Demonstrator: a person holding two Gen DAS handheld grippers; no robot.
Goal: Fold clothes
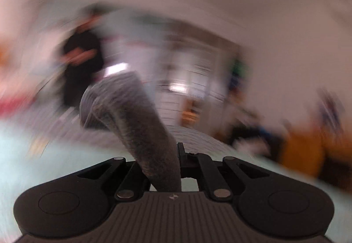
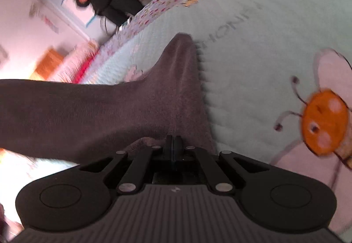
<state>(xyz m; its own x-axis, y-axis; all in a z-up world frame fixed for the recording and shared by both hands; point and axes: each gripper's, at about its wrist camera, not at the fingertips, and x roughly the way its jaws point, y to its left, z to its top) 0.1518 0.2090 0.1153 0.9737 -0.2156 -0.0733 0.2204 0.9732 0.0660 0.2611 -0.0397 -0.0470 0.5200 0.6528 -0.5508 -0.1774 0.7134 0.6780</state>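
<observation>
Your grey sock [image 2: 123, 109] is off the bed and stretched sideways.

In the right wrist view you see it as a plain dark grey knit, running from the left edge of the frame across to the lower centre, where one end is pinched. A pointed fold of it rises toward the middle of the frame, over the pale green quilt. In the left wrist view the same sock [image 1: 140, 133] climbs from the lower centre up and to the left, its far end bunched and curled; that picture is blurred, so the knit shows only near the bottom.
</observation>
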